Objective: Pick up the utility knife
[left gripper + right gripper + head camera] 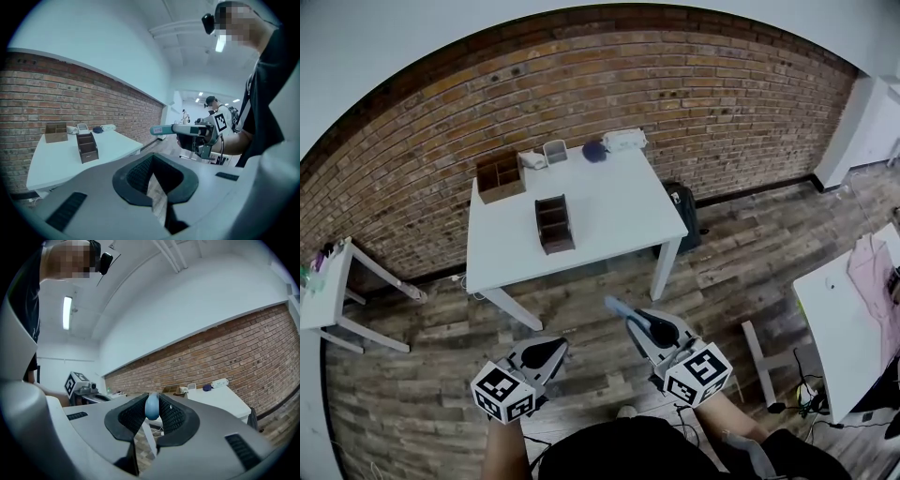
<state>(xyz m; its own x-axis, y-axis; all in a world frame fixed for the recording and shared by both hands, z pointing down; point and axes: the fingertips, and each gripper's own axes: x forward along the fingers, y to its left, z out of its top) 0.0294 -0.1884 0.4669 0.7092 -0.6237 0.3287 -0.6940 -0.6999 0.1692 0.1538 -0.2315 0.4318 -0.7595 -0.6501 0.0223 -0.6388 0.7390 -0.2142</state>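
Observation:
The utility knife point(617, 307) is a light blue, slim handle clamped between the jaws of my right gripper point(636, 323), sticking out ahead over the wooden floor. In the right gripper view its rounded end point(152, 407) sits pinched between the two black pads. The left gripper view shows the knife point(164, 130) held level by the right gripper point(180, 130). My left gripper point(551, 351) hangs beside it, shut with nothing in it. Both are well short of the white table point(609, 220).
On the table stand a dark wooden organizer point(553, 224), a brown wooden box point(500, 174), a dark blue object point(594, 150) and a white device point(624, 141). A black bag point(682, 202) sits under its right side. Other white tables stand at right point(848, 323) and left point(328, 281).

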